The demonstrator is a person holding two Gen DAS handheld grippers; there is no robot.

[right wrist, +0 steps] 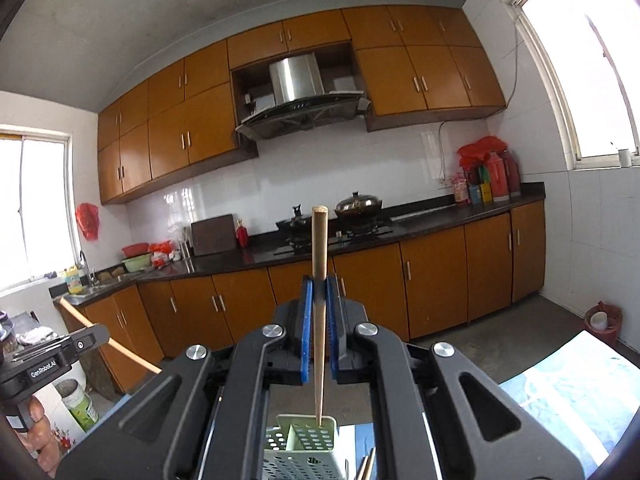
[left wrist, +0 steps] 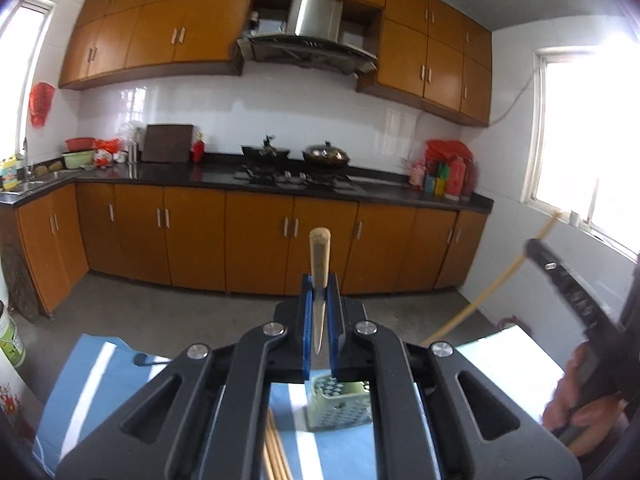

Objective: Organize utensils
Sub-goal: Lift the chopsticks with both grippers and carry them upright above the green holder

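My left gripper [left wrist: 319, 292] is shut on a wooden chopstick [left wrist: 319, 256] that stands nearly upright between its blue pads [left wrist: 307, 320], thick end up. Below it sits a pale green perforated utensil basket [left wrist: 338, 406] on the blue-and-white tablecloth [left wrist: 92, 376]. Several loose chopsticks [left wrist: 274, 452] lie on the cloth left of the basket. My right gripper [right wrist: 319, 292] is shut on another wooden chopstick [right wrist: 319, 240], its thin tip hanging over the same basket [right wrist: 298, 450]. In the left wrist view, the right gripper [left wrist: 560, 276] and its chopstick [left wrist: 492, 284] appear at the right.
Orange kitchen cabinets [left wrist: 256, 236] and a dark counter [left wrist: 208, 178] with a stove and pans [left wrist: 296, 160] stand across the room. Bright windows [left wrist: 588, 136] lie to the right. A person's hand [right wrist: 38, 436] holds the left gripper's handle. A bucket [right wrist: 78, 402] stands on the floor.
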